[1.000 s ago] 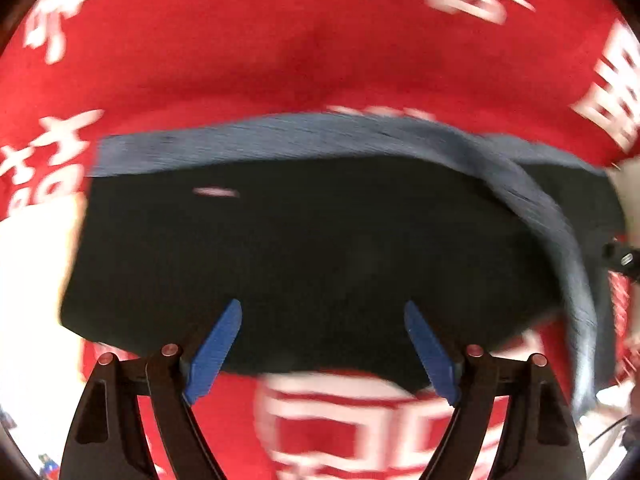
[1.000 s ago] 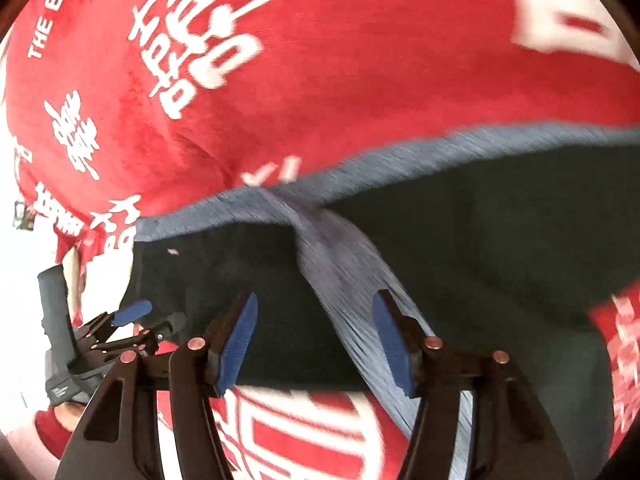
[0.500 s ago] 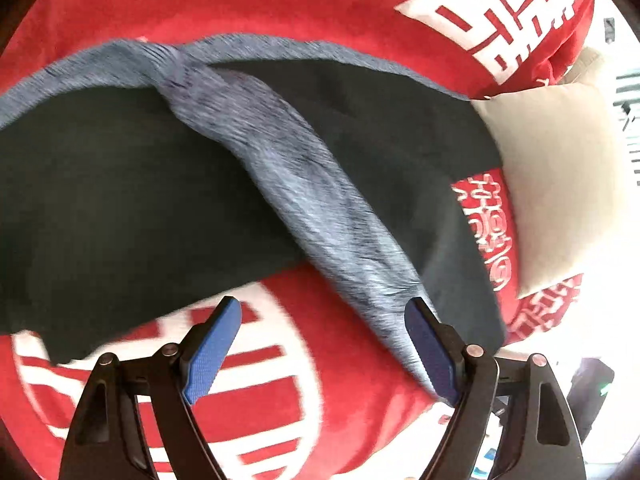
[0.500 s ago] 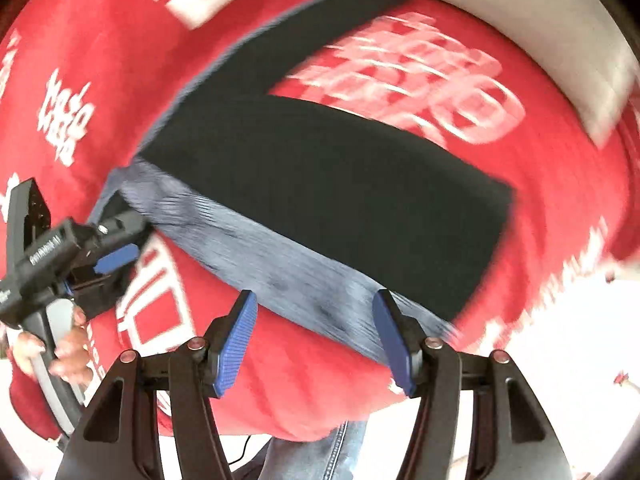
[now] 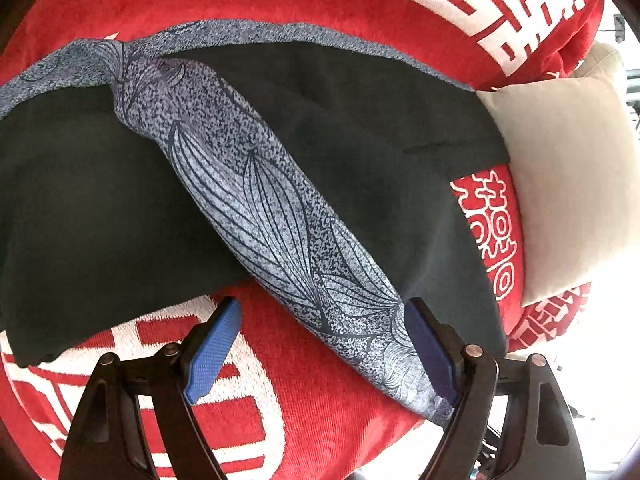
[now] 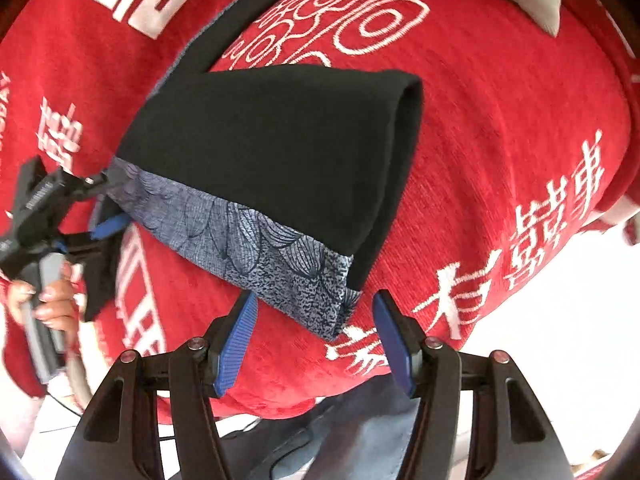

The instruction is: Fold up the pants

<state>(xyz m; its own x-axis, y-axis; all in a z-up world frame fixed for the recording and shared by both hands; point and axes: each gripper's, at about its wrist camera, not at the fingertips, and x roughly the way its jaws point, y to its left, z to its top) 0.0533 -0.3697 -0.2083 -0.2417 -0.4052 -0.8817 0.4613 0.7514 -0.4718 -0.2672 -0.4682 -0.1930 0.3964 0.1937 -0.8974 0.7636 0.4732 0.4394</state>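
**Both claws gaping at the printed band, nothing gripped yet**

Your pants [image 5: 360, 152] lie on the red blanket [image 5: 328, 400], filling the middle of the left wrist view: dark cloth with a grey leaf-print band [image 5: 280, 232] running from upper left to lower right. Your left gripper [image 5: 324, 348] stands with its jaws wide apart at the bottom of the frame, the band's lower end just beside the right blue pad [image 5: 430, 354]; whether it touches cannot be told. That placement looks like lining up to take the band's end.

In the right wrist view the pants [image 6: 280, 152] sit centre frame, already doubled, the rounded fold [image 6: 404, 152] at the right. Your right gripper [image 6: 316, 340] is spread apart too, holding nothing, the band's corner [image 6: 332, 312] just above the gap between its pads. I judge both corners are meant to be pinched together for the next fold.

A beige pillow [image 5: 568, 184] at the right edge touches the cloth and could crowd a fold that way. White lettering [image 6: 520, 240] covers the blanket.
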